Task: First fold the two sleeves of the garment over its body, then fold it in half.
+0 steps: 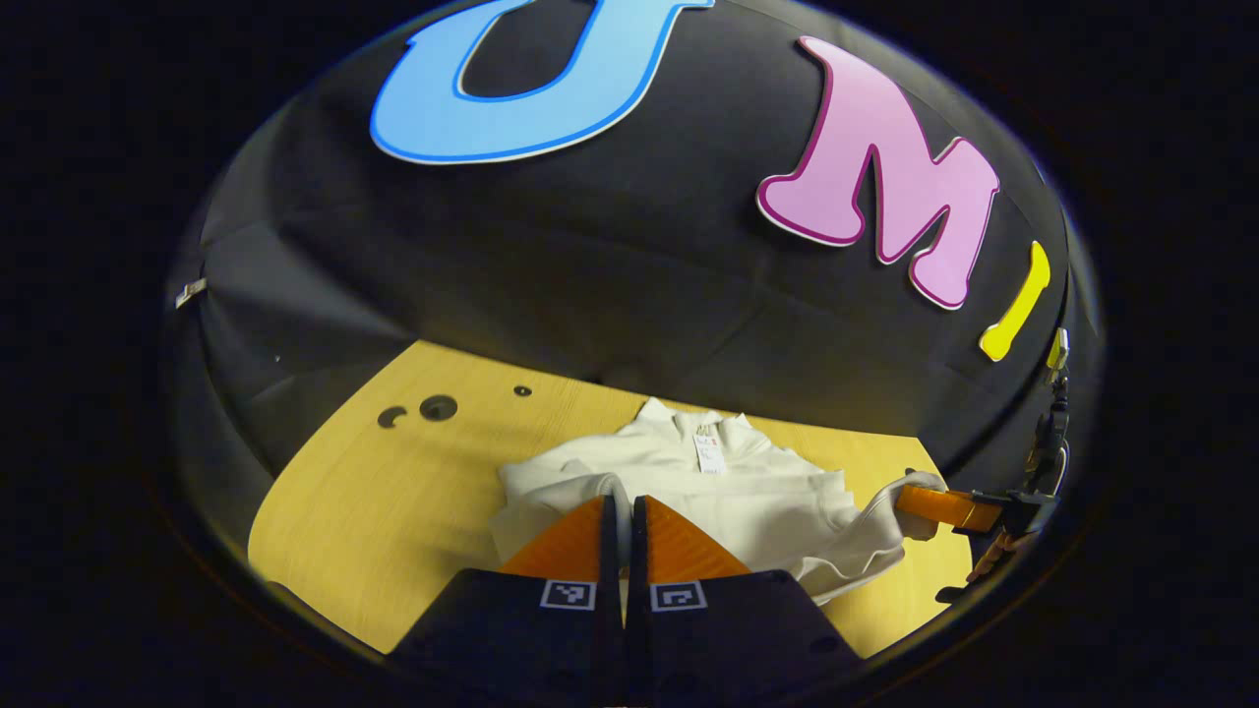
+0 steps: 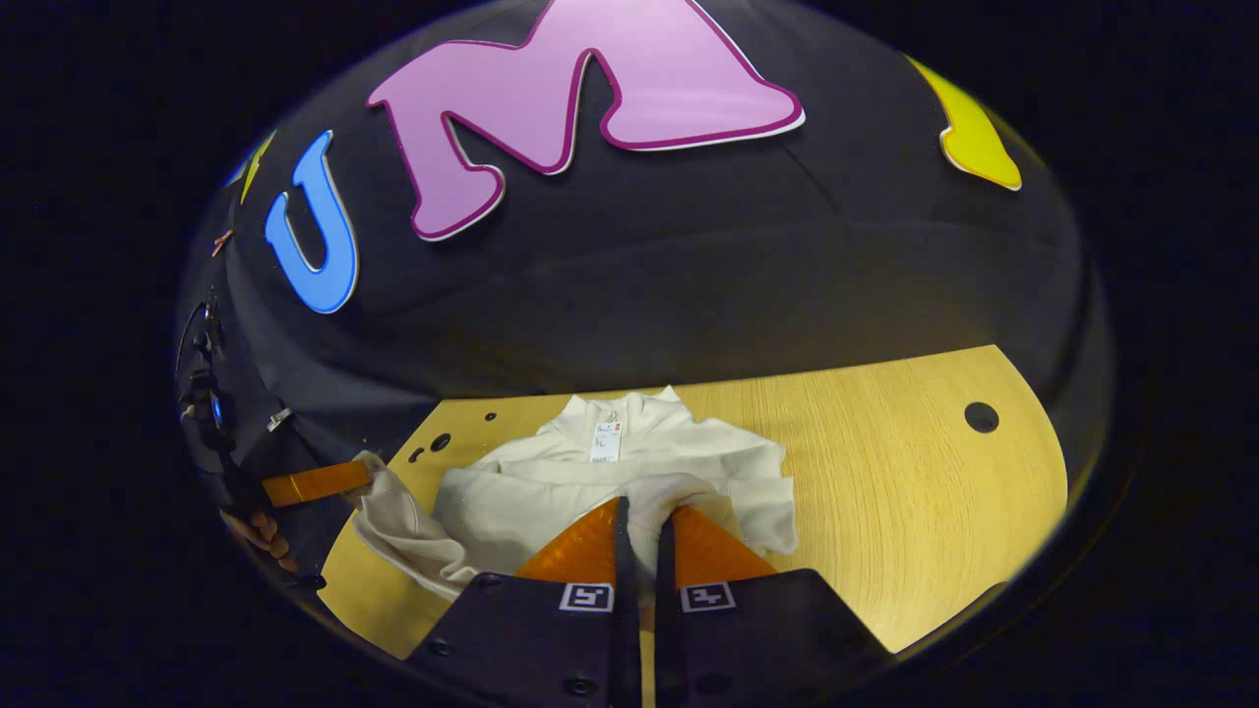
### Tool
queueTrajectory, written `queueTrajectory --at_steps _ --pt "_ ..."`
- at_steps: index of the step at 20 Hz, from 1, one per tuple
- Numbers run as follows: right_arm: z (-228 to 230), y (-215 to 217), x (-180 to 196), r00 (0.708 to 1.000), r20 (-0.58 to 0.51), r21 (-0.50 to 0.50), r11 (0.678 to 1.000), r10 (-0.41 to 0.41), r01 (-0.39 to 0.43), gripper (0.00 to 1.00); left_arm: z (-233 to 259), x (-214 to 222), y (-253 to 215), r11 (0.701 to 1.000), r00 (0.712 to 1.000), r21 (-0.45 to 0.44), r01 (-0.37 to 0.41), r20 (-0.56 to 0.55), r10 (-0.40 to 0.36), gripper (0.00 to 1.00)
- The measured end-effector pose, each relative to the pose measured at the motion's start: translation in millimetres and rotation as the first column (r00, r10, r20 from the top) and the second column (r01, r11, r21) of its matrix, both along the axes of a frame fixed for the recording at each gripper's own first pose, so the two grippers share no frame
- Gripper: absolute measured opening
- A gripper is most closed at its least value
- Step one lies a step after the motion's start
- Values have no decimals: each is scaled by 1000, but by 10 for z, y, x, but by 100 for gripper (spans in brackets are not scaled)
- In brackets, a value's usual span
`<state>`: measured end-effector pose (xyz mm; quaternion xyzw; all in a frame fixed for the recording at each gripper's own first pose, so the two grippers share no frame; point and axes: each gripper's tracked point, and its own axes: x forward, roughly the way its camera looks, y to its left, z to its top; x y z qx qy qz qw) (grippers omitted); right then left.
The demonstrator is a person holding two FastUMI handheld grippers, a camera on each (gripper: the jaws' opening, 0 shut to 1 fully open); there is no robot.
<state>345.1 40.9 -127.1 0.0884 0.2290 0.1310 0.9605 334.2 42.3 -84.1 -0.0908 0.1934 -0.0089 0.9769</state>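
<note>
both grippers [image 1: 624, 506] [image 2: 644, 511] pinch folds of the white garment [image 1: 748, 482].

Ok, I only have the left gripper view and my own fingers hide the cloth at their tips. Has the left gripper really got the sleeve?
Observer: Yes. In the right gripper view, the left gripper pinches the end of a sleeve at the table's edge.
Operator: And the right one's hold, seen up close?
Observer: The right gripper has its fingers nearly together, with the other sleeve bunched between them.
Operator: What's on the table past the garment on that side?
Observer: Bare wood and one round hole.
</note>
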Motion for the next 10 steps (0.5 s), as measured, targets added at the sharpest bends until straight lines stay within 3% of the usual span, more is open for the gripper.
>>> queueTrajectory --at_steps 3,5,7,10 --pt "28 -18 398 999 17 15 999 -39 39 10 163 442 41 999 999 31 9 53 -10 6" --pt "-34 -29 585 997 0 28 997 -76 76 10 -20 643 171 998 1000 70 -10 20 8 6" --pt "-118 28 720 994 -18 54 993 -106 107 10 -186 752 97 999 1000 41 0 -4 1 6" --pt "-301 104 945 991 -44 18 992 -126 127 10 -400 923 -14 998 999 55 26 -28 -24 6"
